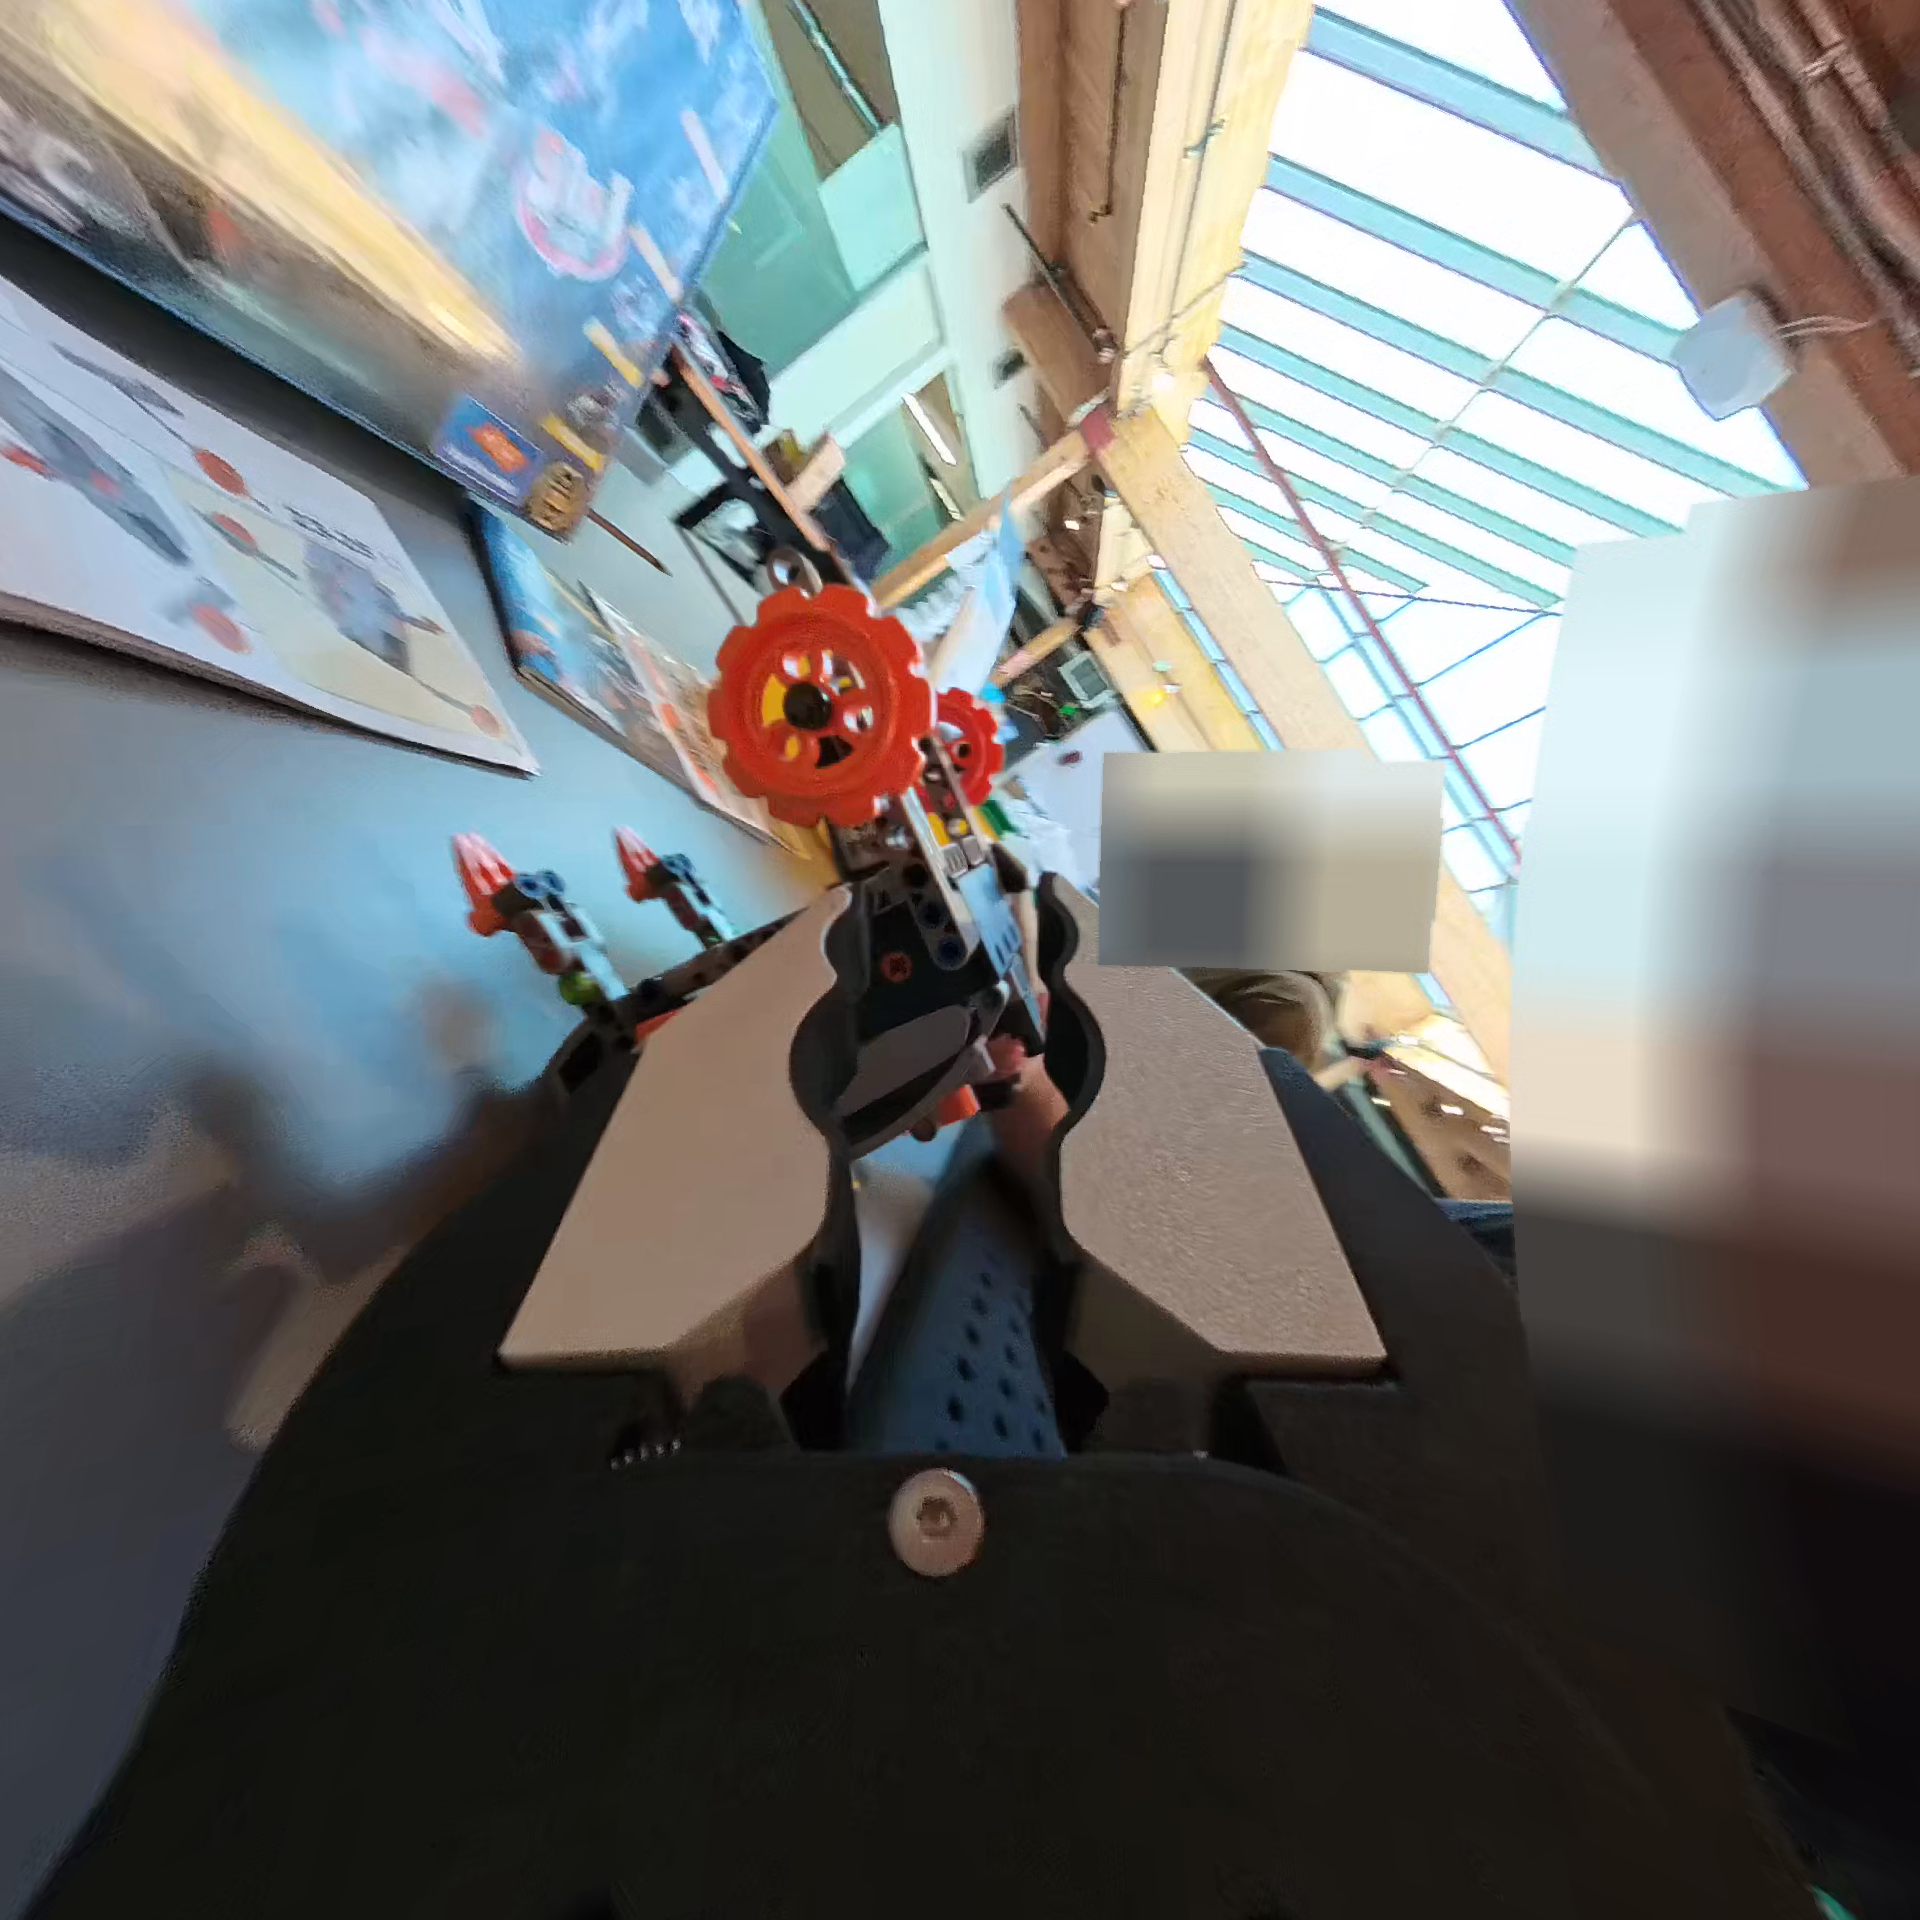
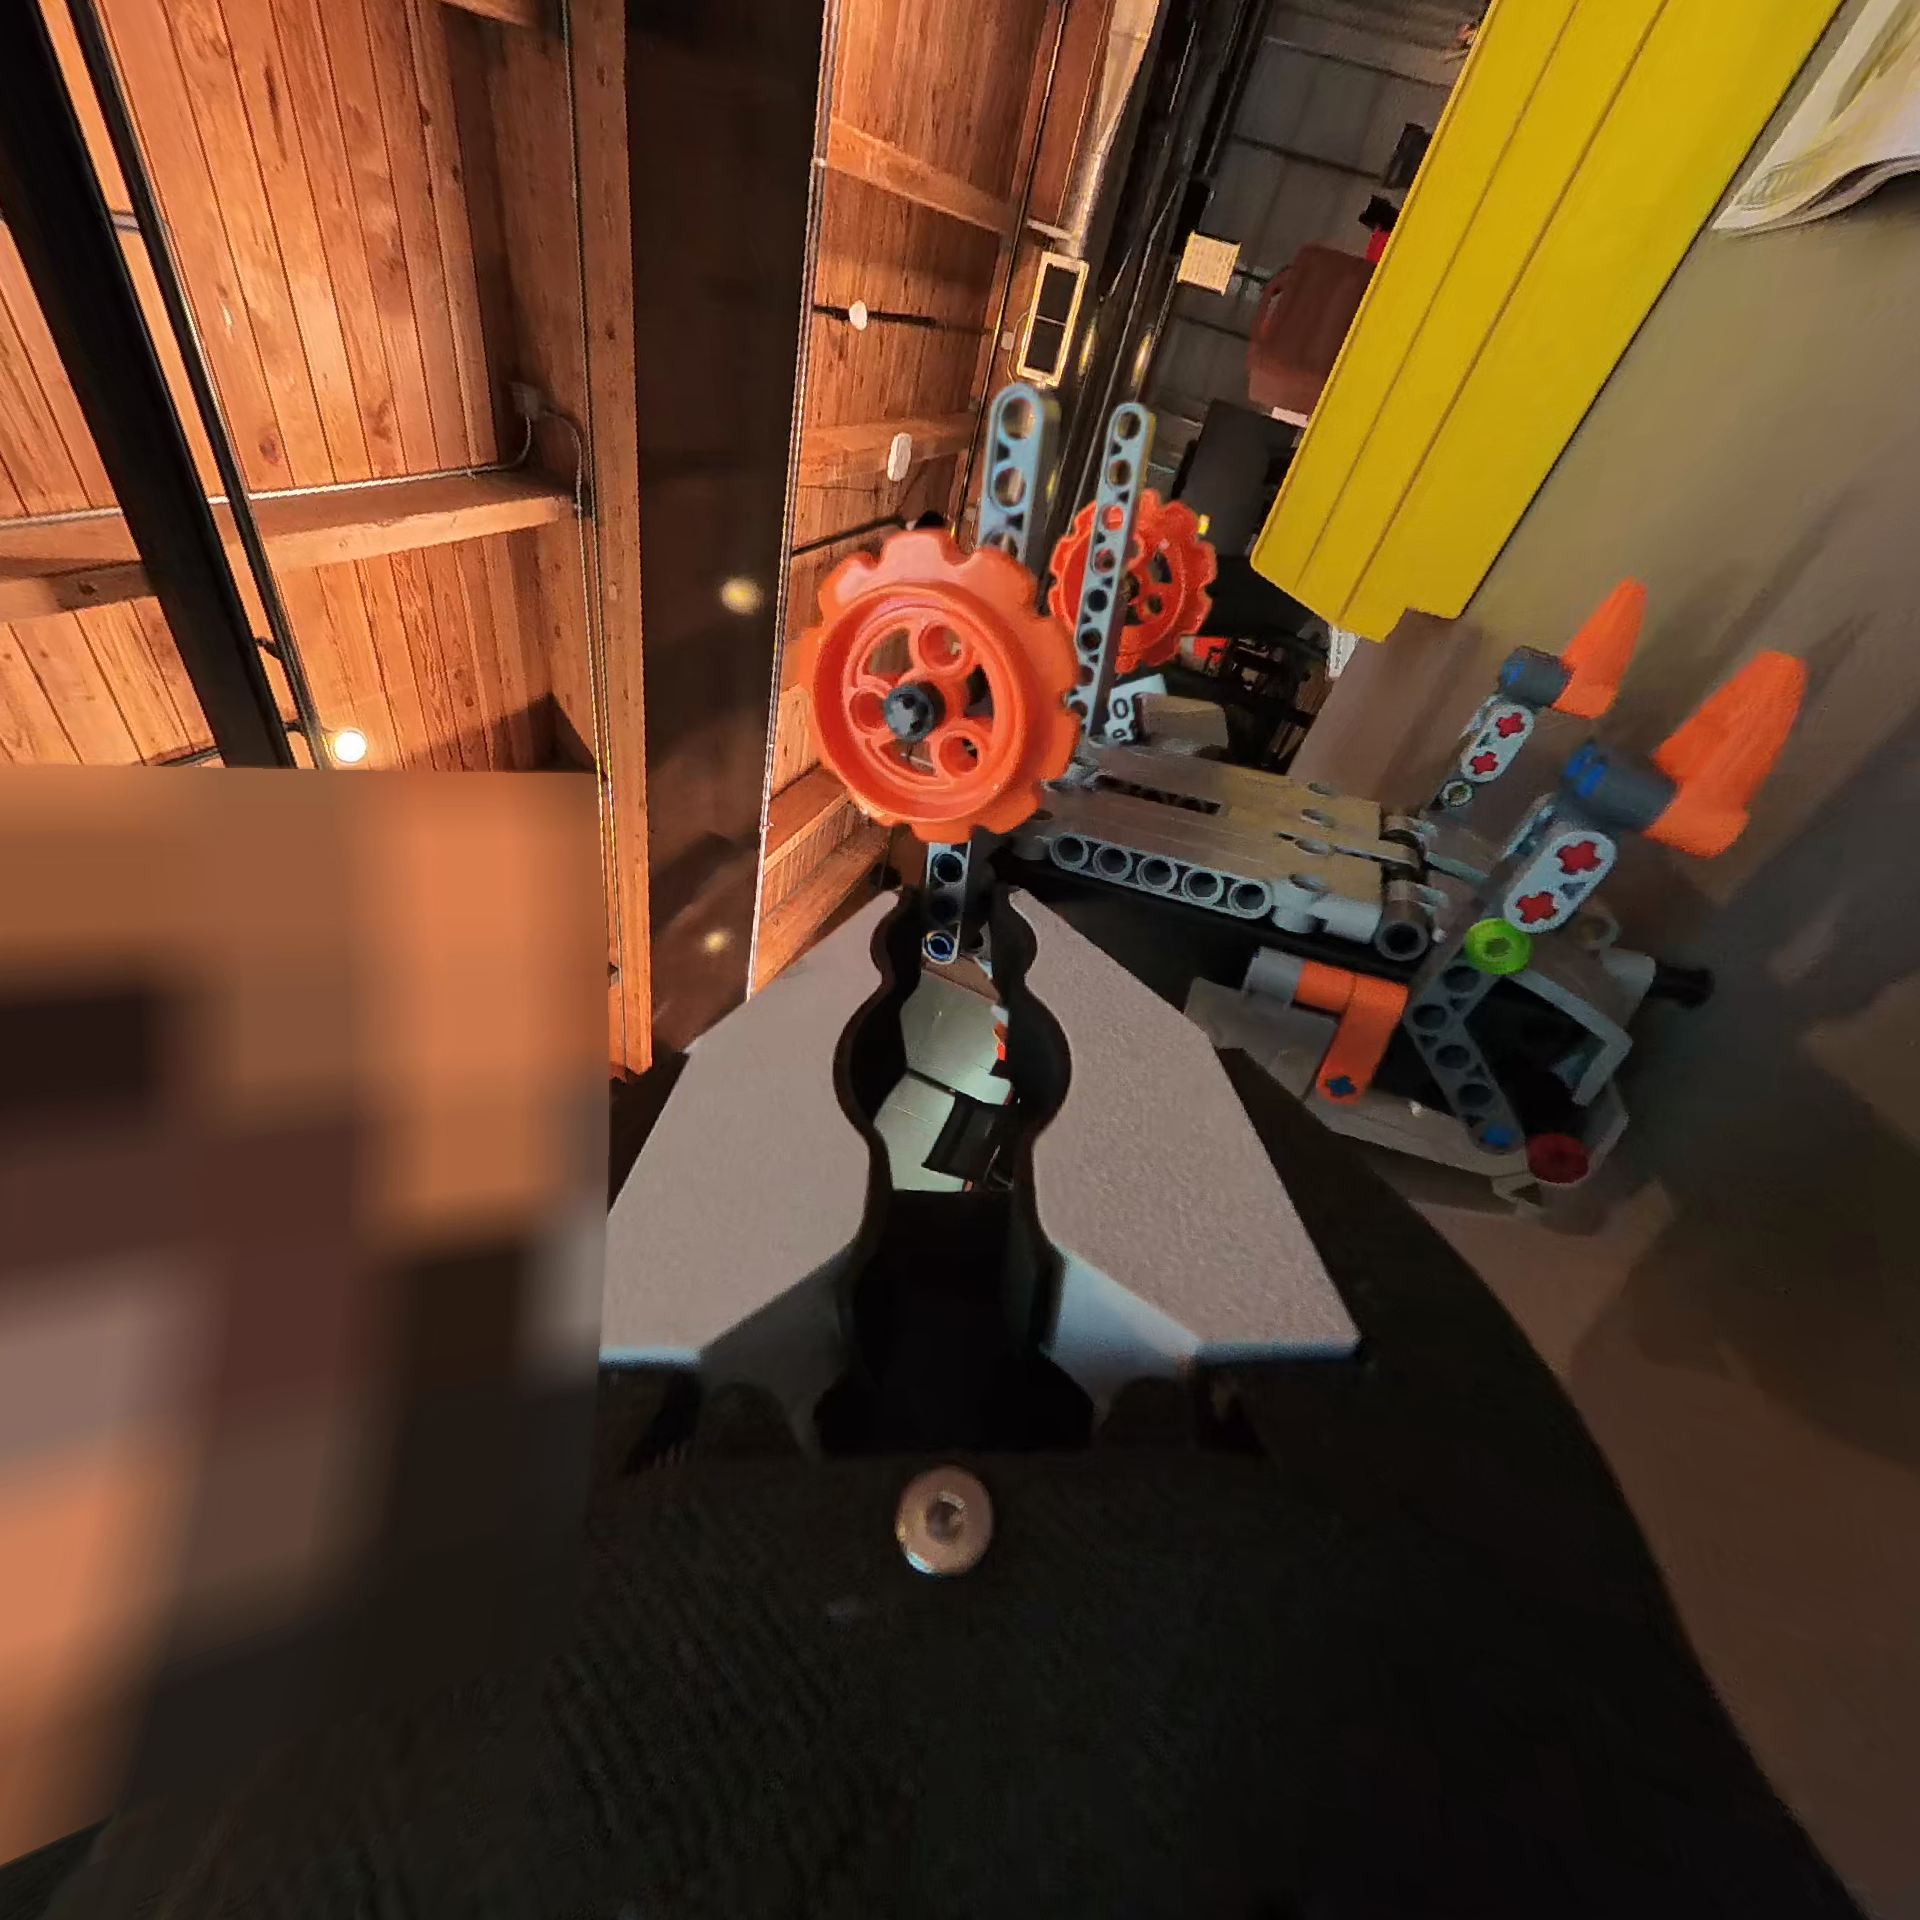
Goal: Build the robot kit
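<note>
**Both tools clamped on one brick-built model with orange cog wheels**

The left tool (image 1: 940,914) is nearly closed on the dark, studded body of the brick model (image 1: 935,935), whose pin holes and grey curved panel fill the scalloped gap between the pale, matte fingers (image 1: 717,1091). The right tool (image 2: 951,935) is almost shut on a thin grey perforated beam (image 2: 948,899) of the same model, with only a narrow slot left between its fingers.

Just beyond each tool's tips stands a large orange cog wheel (image 2: 940,686), glossy plastic with a notched rim and round spokes on a black axle; a second, smaller-looking orange wheel (image 2: 1138,582) sits behind it, beside two upright grey hole-beams (image 2: 1117,520).

In the right wrist view, to the right of the wheel, the model spreads out in grey beams, with an orange bracket, a lime-green bush (image 2: 1496,945) and two translucent orange cones (image 2: 1725,753) pointing outward, crowding that side. A yellow slab (image 2: 1507,312) hangs over it.

In the left wrist view, left of the wheel, lie an open instruction booklet (image 1: 239,540) and a printed box (image 1: 468,208) on the grey tabletop (image 1: 260,831), well apart from the model.
</note>
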